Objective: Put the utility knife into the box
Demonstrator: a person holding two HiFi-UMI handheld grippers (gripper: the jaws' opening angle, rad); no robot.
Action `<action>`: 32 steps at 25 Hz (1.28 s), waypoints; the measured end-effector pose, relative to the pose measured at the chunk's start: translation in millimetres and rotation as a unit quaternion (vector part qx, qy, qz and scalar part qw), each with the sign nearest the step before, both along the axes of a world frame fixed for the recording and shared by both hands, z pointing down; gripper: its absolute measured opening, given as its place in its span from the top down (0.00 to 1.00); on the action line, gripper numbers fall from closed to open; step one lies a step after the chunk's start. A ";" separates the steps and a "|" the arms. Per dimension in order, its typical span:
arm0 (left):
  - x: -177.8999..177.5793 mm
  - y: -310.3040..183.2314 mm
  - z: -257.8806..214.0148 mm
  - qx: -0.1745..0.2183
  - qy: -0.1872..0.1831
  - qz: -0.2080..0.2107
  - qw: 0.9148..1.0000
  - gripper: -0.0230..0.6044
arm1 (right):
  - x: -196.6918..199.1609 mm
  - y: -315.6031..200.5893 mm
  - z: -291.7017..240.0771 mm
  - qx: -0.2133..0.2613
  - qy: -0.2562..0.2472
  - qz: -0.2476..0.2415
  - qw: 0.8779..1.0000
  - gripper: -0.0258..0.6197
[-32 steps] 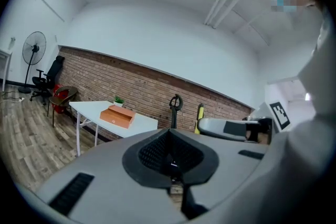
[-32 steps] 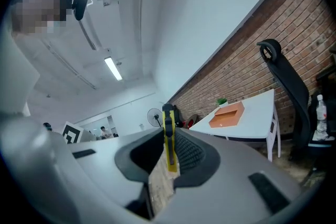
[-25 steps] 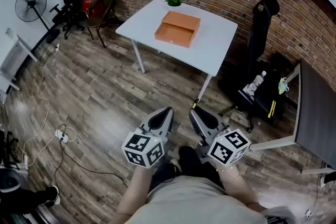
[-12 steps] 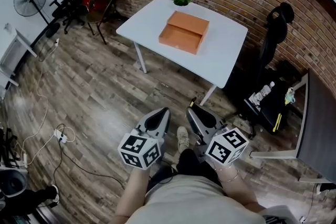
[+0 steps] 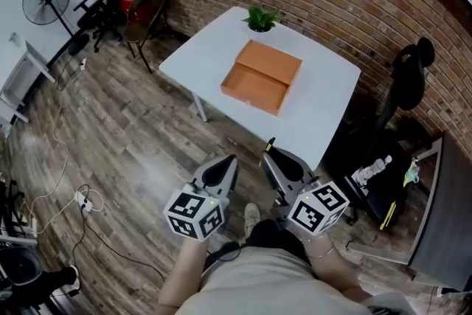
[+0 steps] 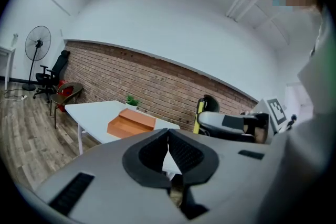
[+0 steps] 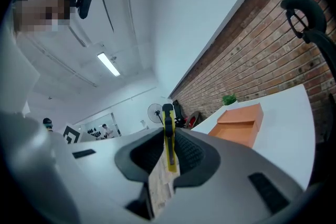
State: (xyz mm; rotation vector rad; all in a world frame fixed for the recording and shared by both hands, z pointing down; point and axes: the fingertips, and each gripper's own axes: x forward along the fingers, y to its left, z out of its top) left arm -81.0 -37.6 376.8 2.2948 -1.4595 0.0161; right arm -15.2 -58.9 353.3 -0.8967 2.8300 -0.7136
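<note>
right tool (image 7: pixel 168 132): clamped on utility knife (image 7: pixel 170 147), clear only in right gripper view | left tool (image 6: pixel 168 131): jaws together

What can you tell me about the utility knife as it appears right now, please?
The utility knife is slim, with a yellow body and a black slider and tip, apparently plastic. No bare blade shows. It stands on edge, clamped between the jaws of the right tool, with its black end poking out past the jaw tips. Only those jaws touch it. It is carried in the air, short of the white table.
</note>
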 end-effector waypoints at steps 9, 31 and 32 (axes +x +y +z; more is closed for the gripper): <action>21.8 -77.2 5.2 -0.010 -0.006 -0.009 1.000 0.95 | 22.6 -91.4 -0.6 -0.003 -0.005 -0.006 1.000 0.87; 6.3 -160.6 37.8 -0.056 -0.010 0.008 0.998 0.95 | 38.9 -177.0 28.6 -0.033 0.018 0.039 0.999 0.87; 3.0 -167.9 39.4 -0.057 -0.008 0.011 0.998 0.95 | 36.4 -184.9 30.3 -0.033 0.024 0.042 0.998 0.87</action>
